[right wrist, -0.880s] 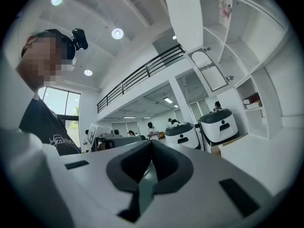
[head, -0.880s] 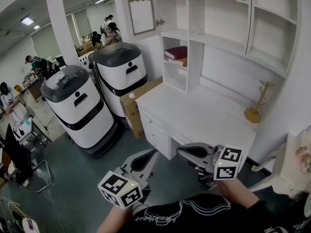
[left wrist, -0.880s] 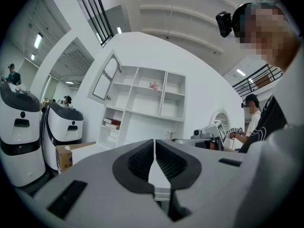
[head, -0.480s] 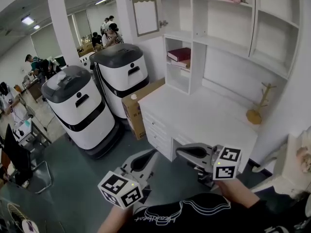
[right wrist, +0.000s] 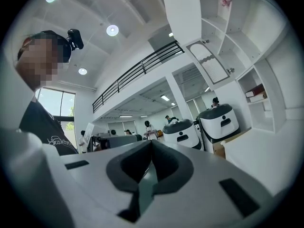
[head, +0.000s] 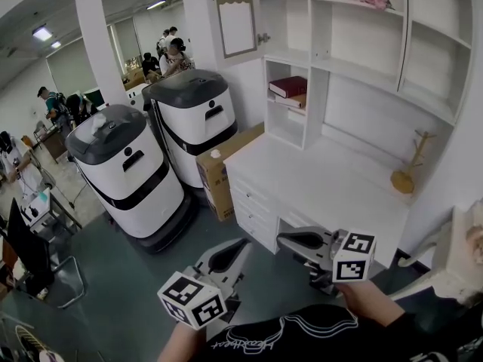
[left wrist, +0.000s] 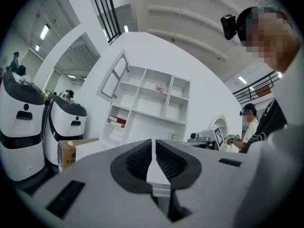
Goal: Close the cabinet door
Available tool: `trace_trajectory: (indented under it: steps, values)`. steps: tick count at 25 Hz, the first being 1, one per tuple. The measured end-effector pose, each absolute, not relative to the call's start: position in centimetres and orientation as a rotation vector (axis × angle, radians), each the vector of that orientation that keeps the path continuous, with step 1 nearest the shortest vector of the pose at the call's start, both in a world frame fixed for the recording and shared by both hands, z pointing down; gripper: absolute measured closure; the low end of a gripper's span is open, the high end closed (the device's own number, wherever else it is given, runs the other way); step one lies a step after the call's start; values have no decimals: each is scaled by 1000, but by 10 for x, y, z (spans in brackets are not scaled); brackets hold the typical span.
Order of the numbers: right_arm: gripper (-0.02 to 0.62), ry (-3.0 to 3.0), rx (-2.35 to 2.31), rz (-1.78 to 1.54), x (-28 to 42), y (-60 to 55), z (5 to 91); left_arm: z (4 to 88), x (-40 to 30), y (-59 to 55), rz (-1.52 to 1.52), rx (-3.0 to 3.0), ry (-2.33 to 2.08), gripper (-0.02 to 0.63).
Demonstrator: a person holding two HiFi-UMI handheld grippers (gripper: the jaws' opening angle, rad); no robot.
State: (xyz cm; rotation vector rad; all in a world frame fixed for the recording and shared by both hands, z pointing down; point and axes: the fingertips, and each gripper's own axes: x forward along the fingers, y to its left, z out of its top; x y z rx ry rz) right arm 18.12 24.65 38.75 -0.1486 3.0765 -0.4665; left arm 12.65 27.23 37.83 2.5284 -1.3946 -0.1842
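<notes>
Well below the cabinet door (head: 235,15), left gripper (head: 240,247) and right gripper (head: 282,238) stay closed, empty. Door has shifted slightly rightward in view and still hangs open: closing not begun.

The head camera looks steeply down from above the person, close over the left claw (head: 244,243) and right claw (head: 280,237), across the table (head: 324,176) to the shelf unit (head: 355,44). Each gripper camera sits low behind its own claw, facing level: the left towards the shelf unit, the right into the hall. All three views share the shelf unit and two white machines (head: 128,179).
</notes>
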Motion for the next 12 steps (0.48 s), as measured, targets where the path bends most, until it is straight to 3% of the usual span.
trace_trajectory:
  steps: [12]
  values:
    - [588, 3069, -129, -534, 126, 246, 412, 397, 83, 282, -230, 2585, -1196, 601]
